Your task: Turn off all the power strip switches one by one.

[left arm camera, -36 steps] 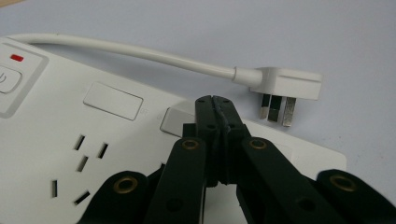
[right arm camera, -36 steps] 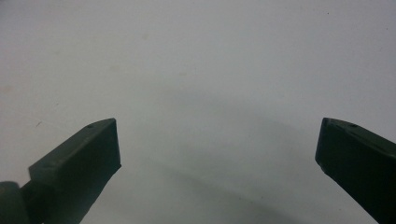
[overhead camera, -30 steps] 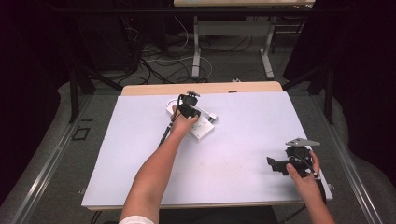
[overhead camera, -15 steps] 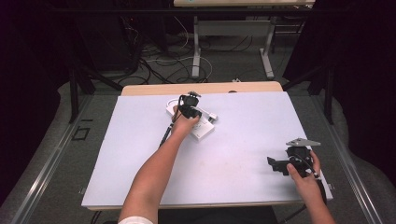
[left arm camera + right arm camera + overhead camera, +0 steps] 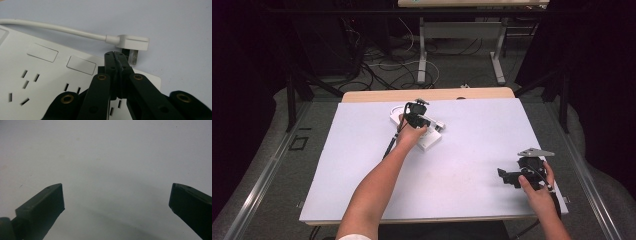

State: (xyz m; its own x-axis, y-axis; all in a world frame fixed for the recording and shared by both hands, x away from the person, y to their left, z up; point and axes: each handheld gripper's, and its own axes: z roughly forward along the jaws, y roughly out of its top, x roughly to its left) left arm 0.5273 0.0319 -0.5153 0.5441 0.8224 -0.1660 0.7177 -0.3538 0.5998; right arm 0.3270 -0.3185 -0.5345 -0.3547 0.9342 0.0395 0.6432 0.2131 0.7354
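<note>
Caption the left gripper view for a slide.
Left gripper, jaws shut, poised above a white power strip beside its white plug.

the left forearm [image 5: 377, 185] comes in from the bottom edge, left of centre, and stretches up toward the middle of the high view, ending in the left hand [image 5: 410, 135]. the left gripper [image 5: 116, 55] has its jaws pressed together, nothing between them. the right hand [image 5: 534, 187] sits at the lower right of the high view, wrapped around the right gripper [image 5: 116, 197], whose jaws stand wide apart.
</note>
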